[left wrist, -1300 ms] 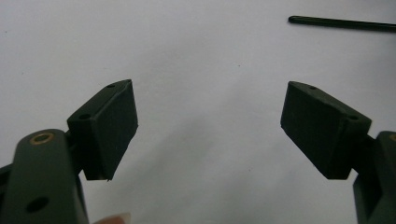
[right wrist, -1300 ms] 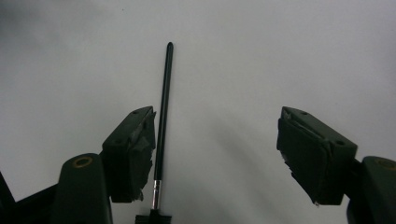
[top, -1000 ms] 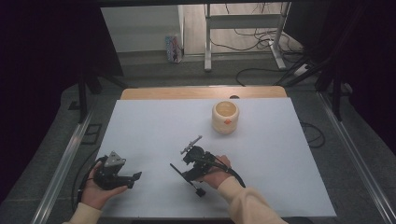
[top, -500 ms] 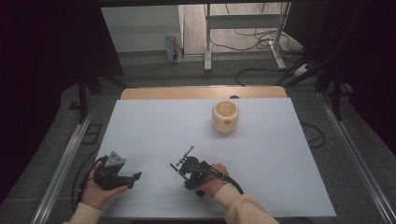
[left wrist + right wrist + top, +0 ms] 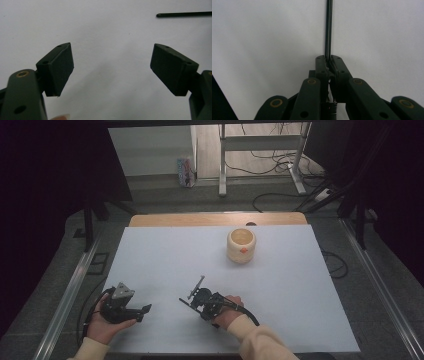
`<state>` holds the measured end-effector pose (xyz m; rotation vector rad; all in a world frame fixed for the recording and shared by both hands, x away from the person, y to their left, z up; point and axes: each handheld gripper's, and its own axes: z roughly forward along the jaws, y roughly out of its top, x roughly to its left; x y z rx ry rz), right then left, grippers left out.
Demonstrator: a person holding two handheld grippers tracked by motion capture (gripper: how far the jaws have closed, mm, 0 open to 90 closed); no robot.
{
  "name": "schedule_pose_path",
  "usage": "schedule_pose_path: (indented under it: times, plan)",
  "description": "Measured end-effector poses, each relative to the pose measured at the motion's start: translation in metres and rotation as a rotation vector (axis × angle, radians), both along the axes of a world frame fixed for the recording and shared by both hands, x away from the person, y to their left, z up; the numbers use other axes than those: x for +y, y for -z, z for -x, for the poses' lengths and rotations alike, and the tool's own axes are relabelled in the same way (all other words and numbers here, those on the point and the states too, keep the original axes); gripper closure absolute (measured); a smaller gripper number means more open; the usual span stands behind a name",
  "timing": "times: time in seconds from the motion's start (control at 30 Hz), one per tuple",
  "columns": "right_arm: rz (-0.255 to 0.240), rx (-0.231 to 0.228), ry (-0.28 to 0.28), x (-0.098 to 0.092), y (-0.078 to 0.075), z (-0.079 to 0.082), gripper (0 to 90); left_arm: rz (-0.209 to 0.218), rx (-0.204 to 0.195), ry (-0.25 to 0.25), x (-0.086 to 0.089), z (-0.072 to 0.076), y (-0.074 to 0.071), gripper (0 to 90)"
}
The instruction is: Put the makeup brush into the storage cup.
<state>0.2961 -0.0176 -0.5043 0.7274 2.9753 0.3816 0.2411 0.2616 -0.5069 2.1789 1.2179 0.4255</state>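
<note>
Two grippers rested low on the white table in the high view: the left gripper and the right gripper, well apart from a wooden cup. In the left gripper view, the jaws stood wide, with nothing between them. In the right gripper view, the jaws had just closed, clamping a thin black rod.

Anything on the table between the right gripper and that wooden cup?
No. In the high view, the stretch of white table between the right gripper, shut on a thin black rod, and the wooden cup is bare.
</note>
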Motion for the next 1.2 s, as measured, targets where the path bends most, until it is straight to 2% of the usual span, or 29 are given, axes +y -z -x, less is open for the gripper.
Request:
schedule_pose_path:
  times: [0.13, 0.23, 0.33, 0.43, 0.57, 0.67, 0.9, 1.2]
  plan:
    - [0.014, 0.012, 0.007, 0.003, -0.001, 0.000, 86.0, 0.000, -0.001, -0.001, 0.000, 0.000, 0.000, 19.5]
    - [0.032, 0.030, -0.022, 0.005, -0.001, -0.003, 86.2, 0.001, -0.003, -0.002, 0.000, 0.000, -0.001, 19.5]
    - [0.065, 0.027, -0.045, 0.008, -0.003, -0.003, 86.3, 0.002, -0.010, -0.001, 0.000, 0.001, -0.002, 19.5]
    - [0.026, 0.017, -0.039, 0.004, -0.010, -0.006, 86.4, 0.002, -0.011, -0.001, 0.000, 0.001, -0.002, 19.5]
    - [0.022, 0.004, -0.039, -0.003, -0.020, -0.010, 86.4, 0.002, -0.010, -0.002, 0.000, 0.001, -0.002, 19.5]
    - [-0.010, -0.032, -0.032, -0.016, -0.039, -0.015, 86.5, 0.000, -0.011, 0.001, -0.001, 0.001, -0.002, 19.5]
    - [-0.077, -0.041, -0.020, -0.032, -0.060, -0.024, 86.5, -0.003, -0.011, 0.000, -0.001, 0.000, -0.002, 19.5]
    - [-0.111, -0.041, -0.038, -0.043, -0.072, -0.030, 86.5, -0.003, -0.034, 0.001, -0.002, 0.002, -0.004, 19.6]
